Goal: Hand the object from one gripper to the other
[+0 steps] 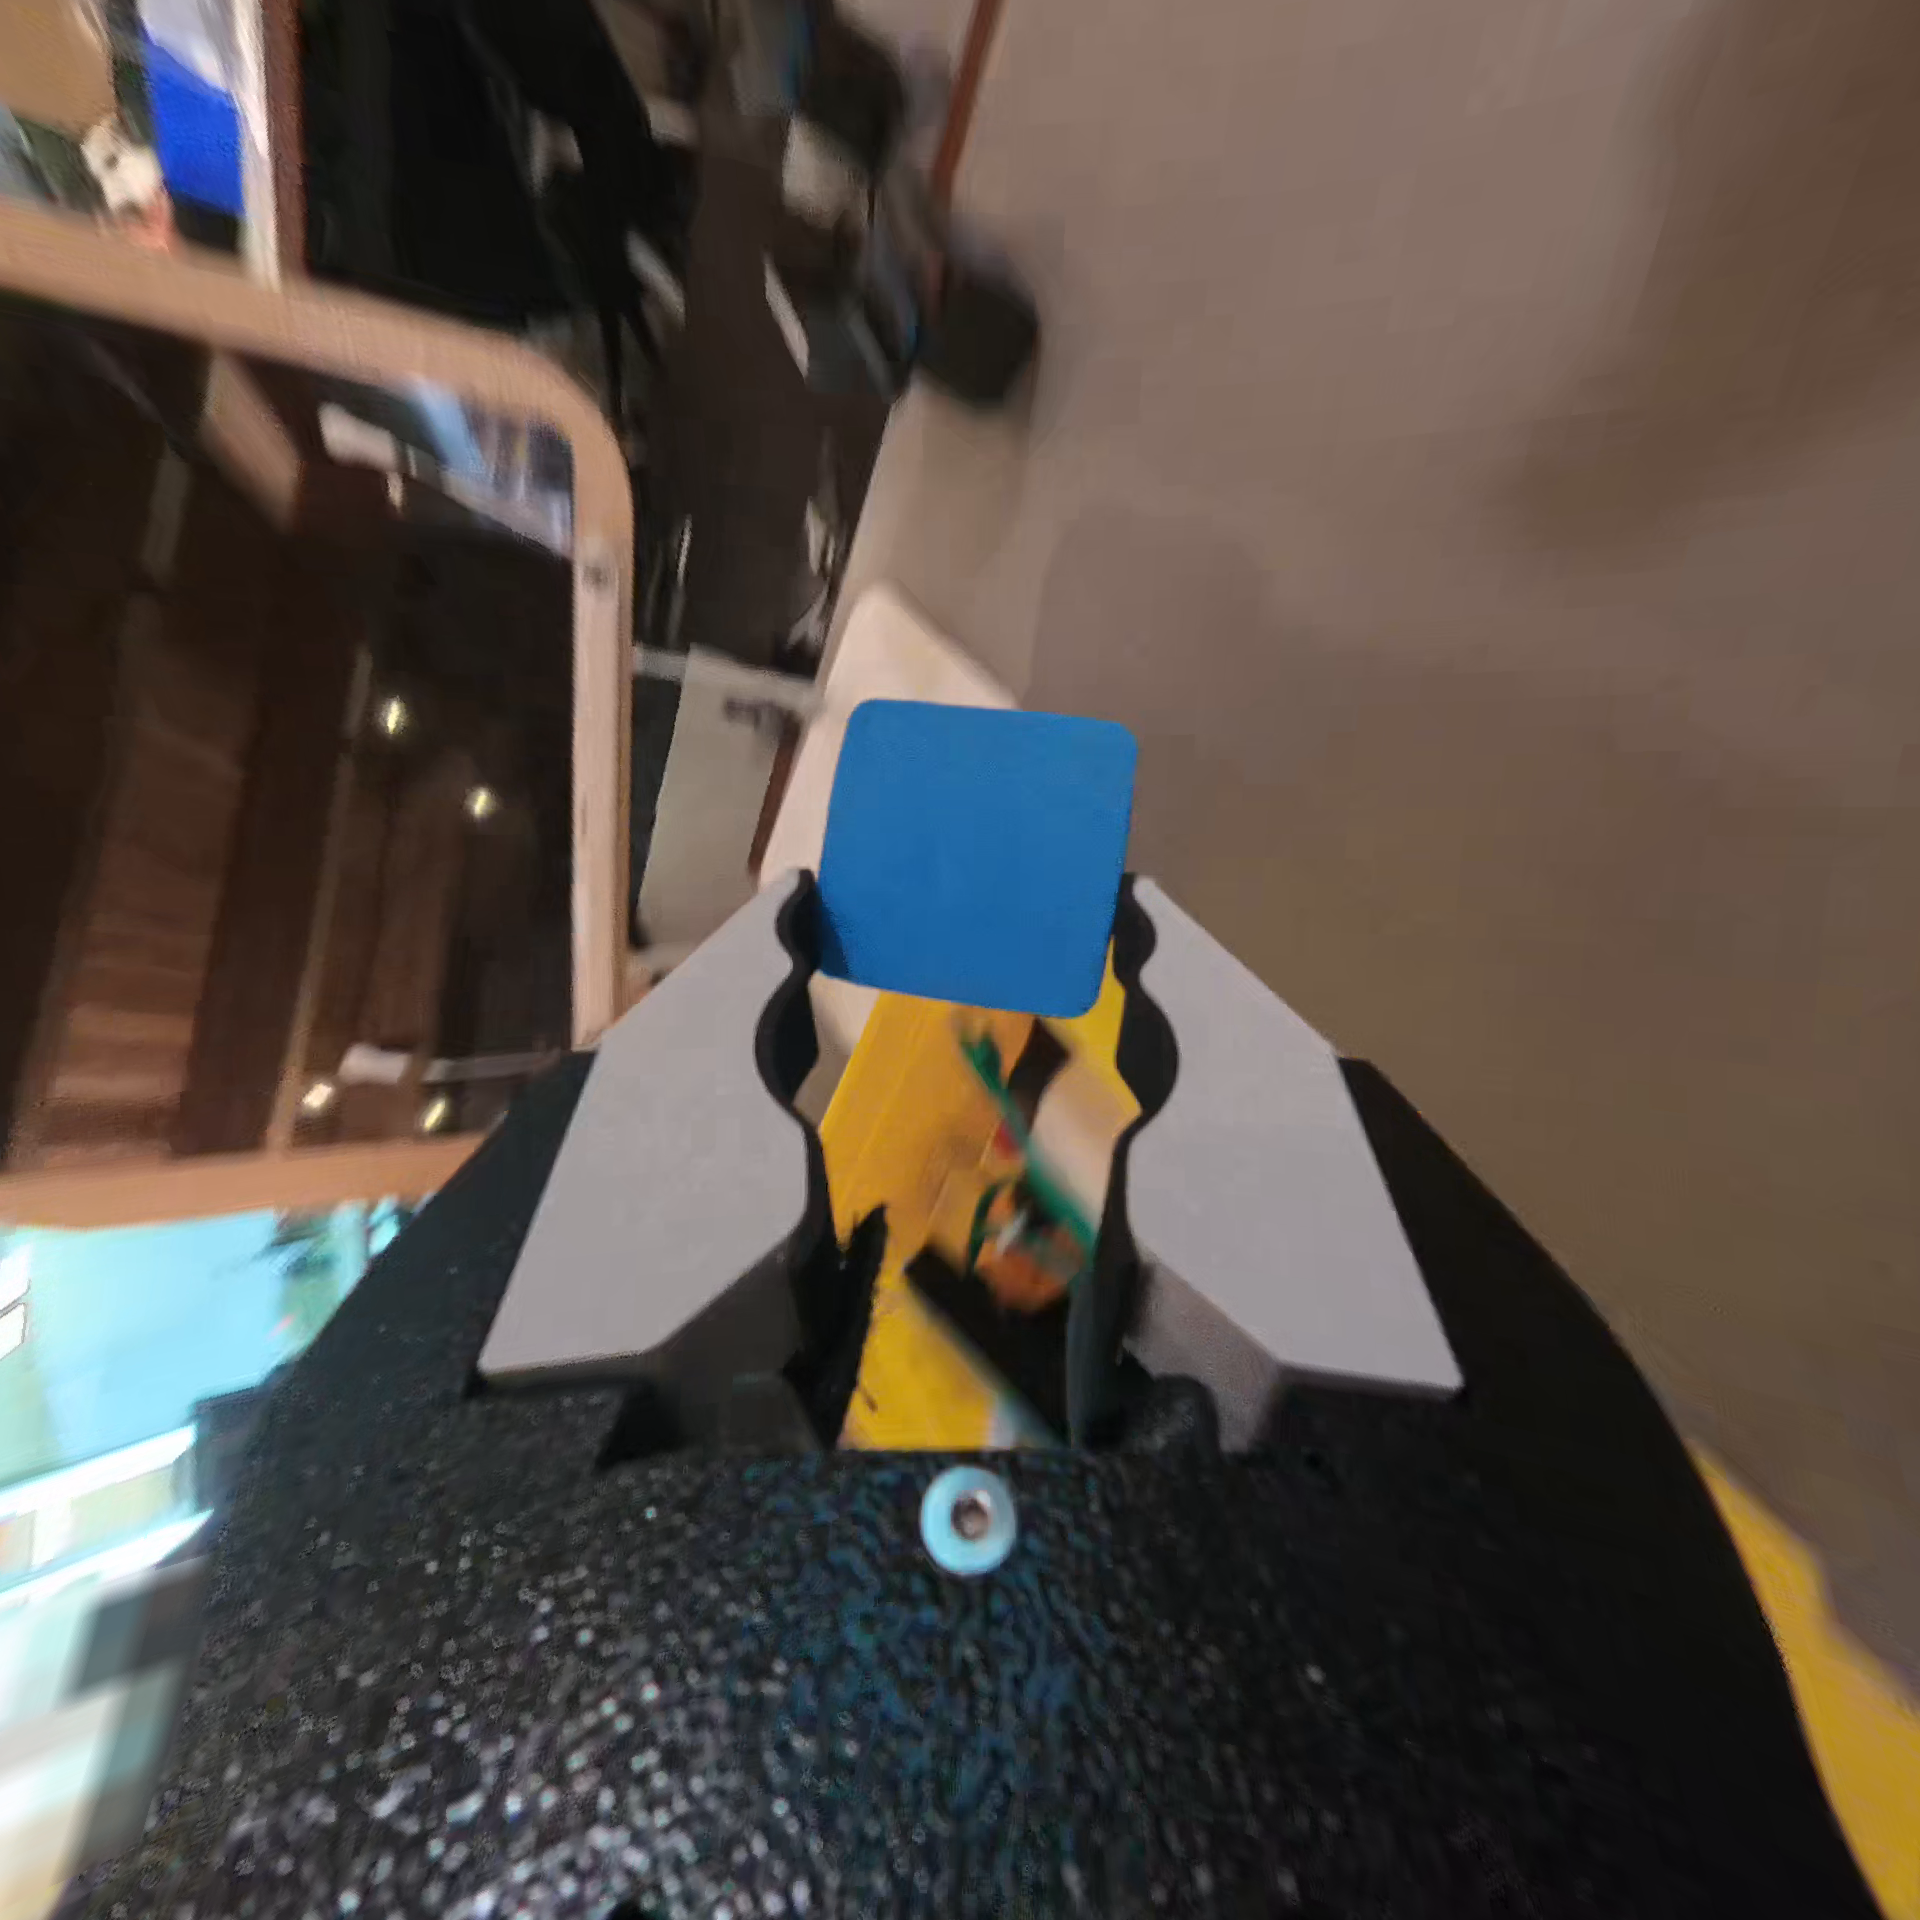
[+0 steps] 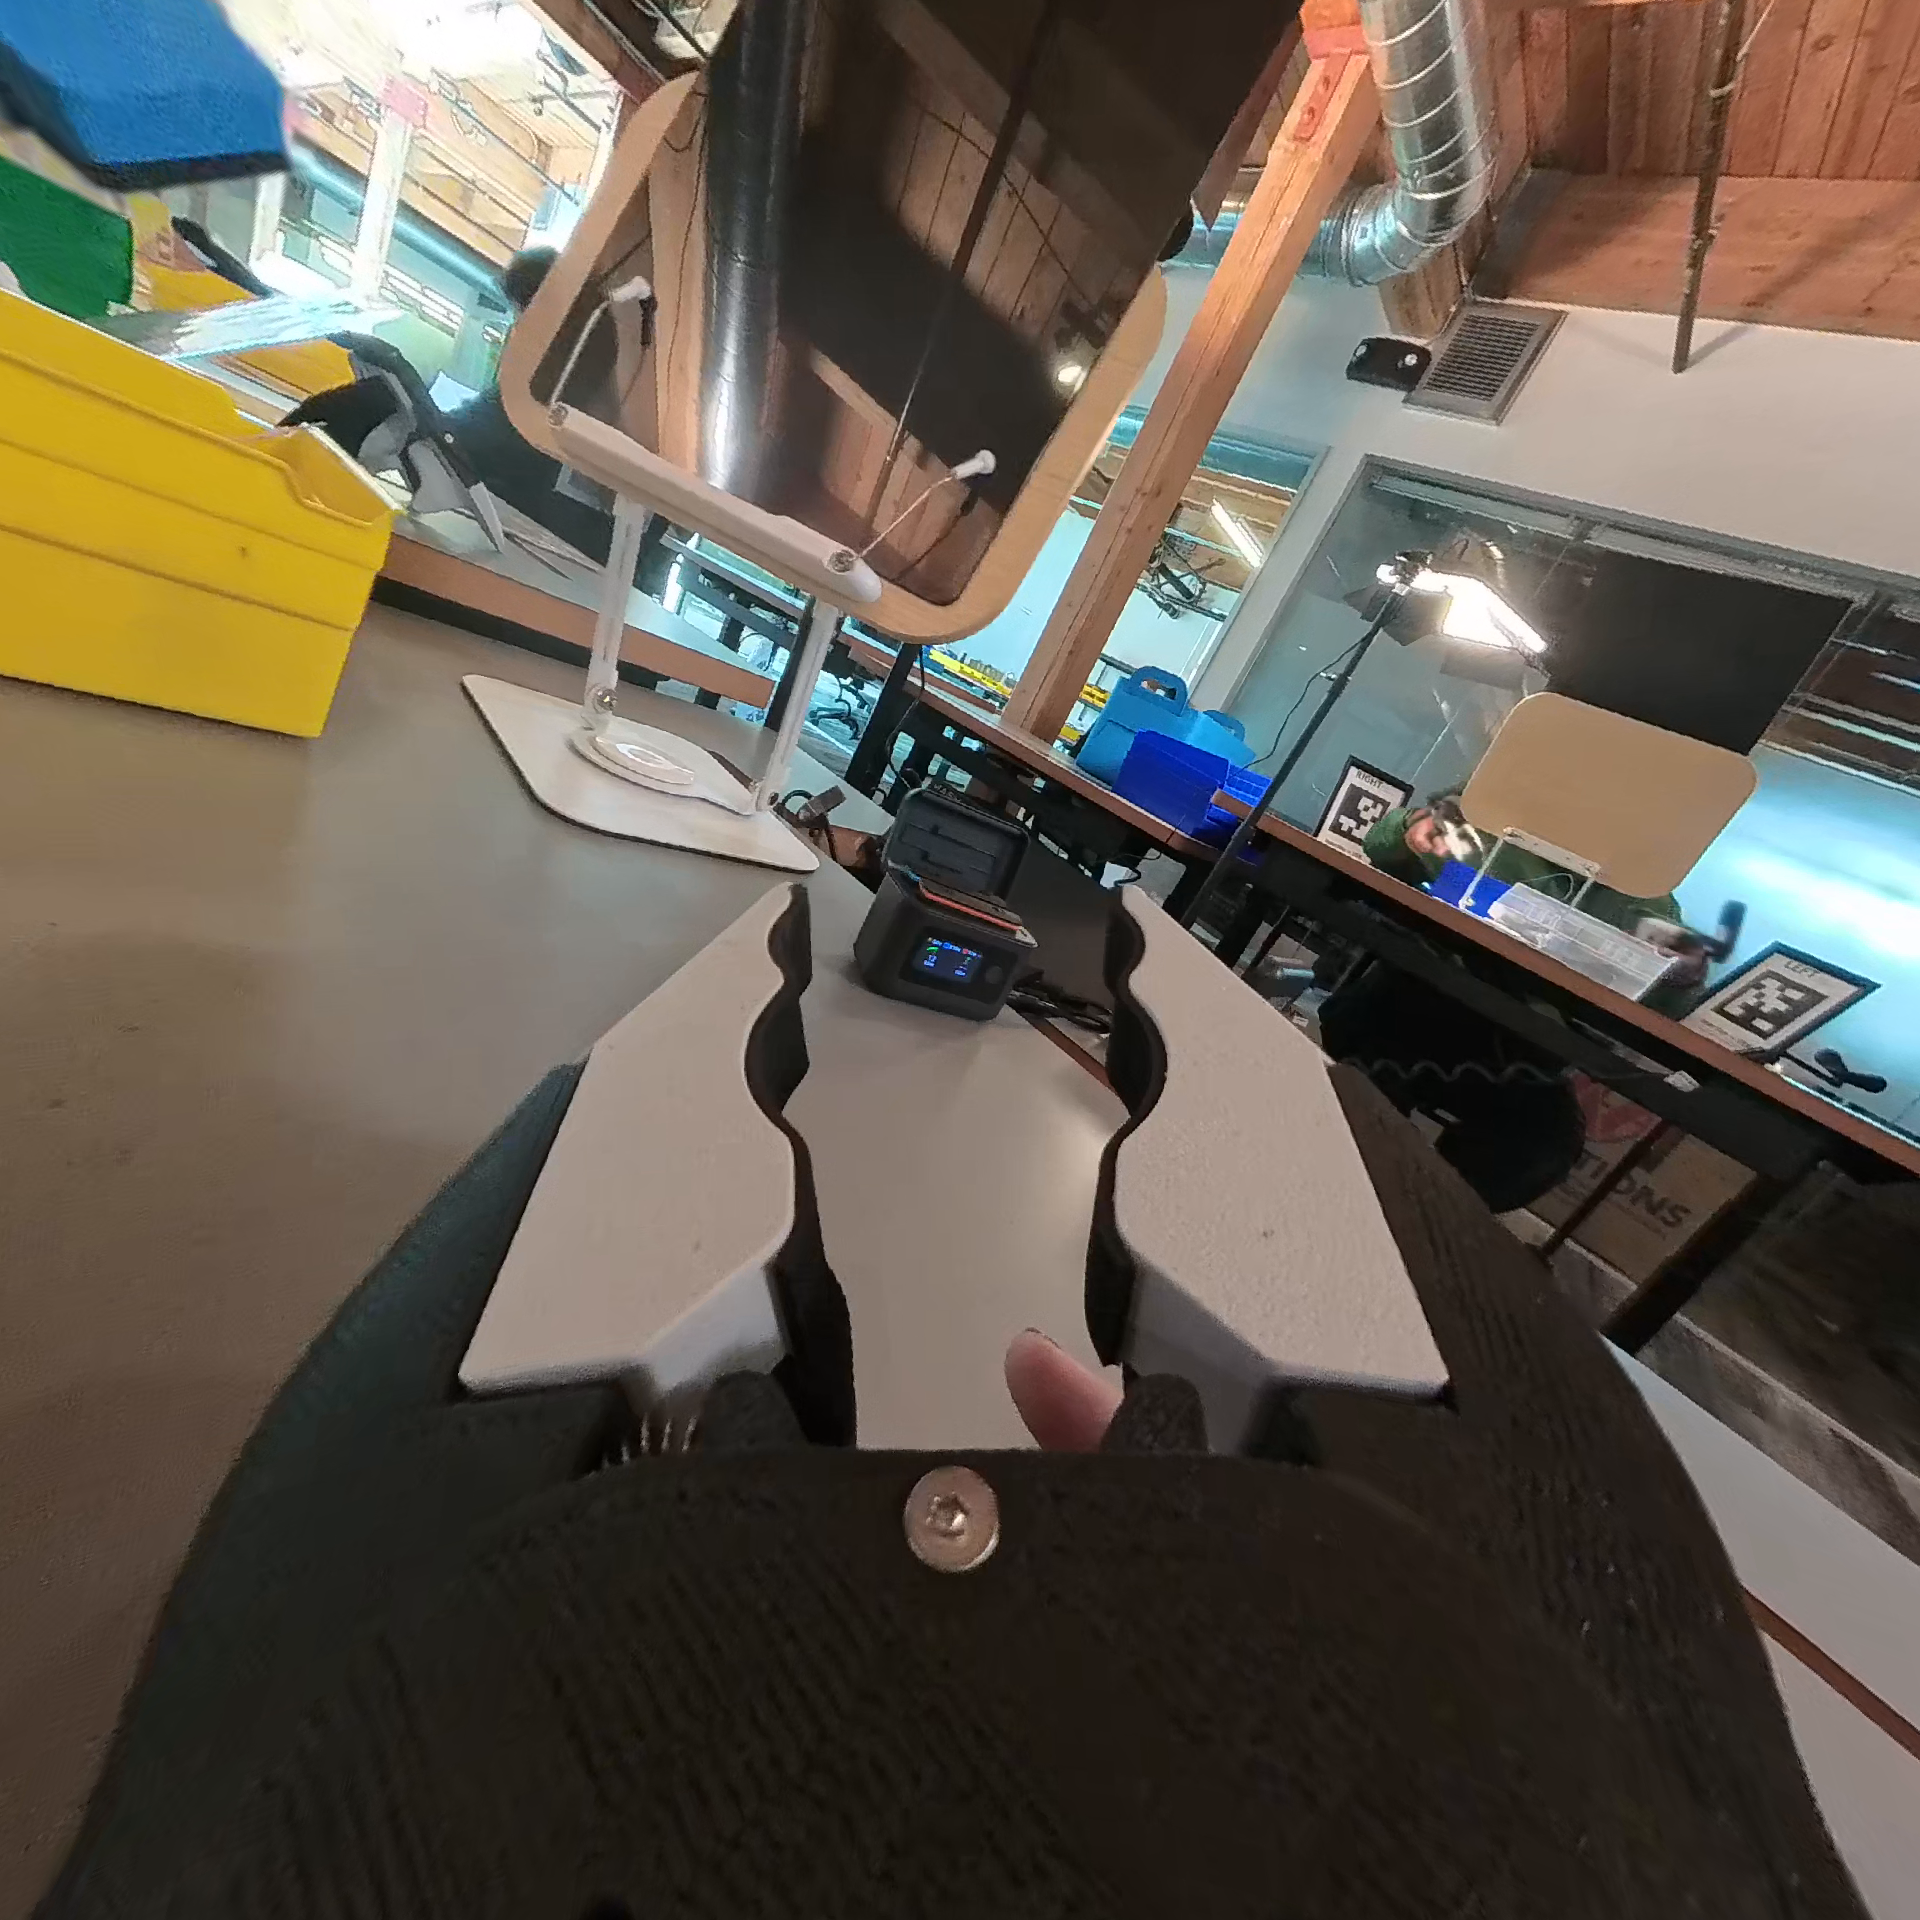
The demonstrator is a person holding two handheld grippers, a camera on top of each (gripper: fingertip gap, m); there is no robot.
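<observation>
**A:** Two grippers are in play. What surrounds them, biggest thing first?

**B:** A grey table (image 2: 208, 935) runs under everything. On it stand yellow bins (image 2: 177, 561) at the left, then a tilted mirror (image 2: 831, 312) on a white stand, then a small dark device (image 2: 951, 935) with a lit screen. The left wrist view is badly blurred beyond its own fingers.

**A:** Where is the object?

**B:** It is a blue block (image 1: 977, 852) with rounded corners, held off the table. The left gripper (image 1: 966, 914) pinches its lower half between the fingertips; its upper half stands clear above them.

**A:** And the right gripper (image 2: 956, 935)?

**B:** Spread apart, holding nothing, pointing along the table towards the device. I cannot place the block for certain in its view, so the two look well apart.

**A:** How would the block handle?

**B:** My guess is light and stiff. The matte face suggests foam or painted wood, not slippery, not fragile. Flat sides suit flat pads.

**A:** Where should the right take hold?

**B:** On the exposed upper half, across two opposite flat faces, clear of the left fingertips.
</observation>
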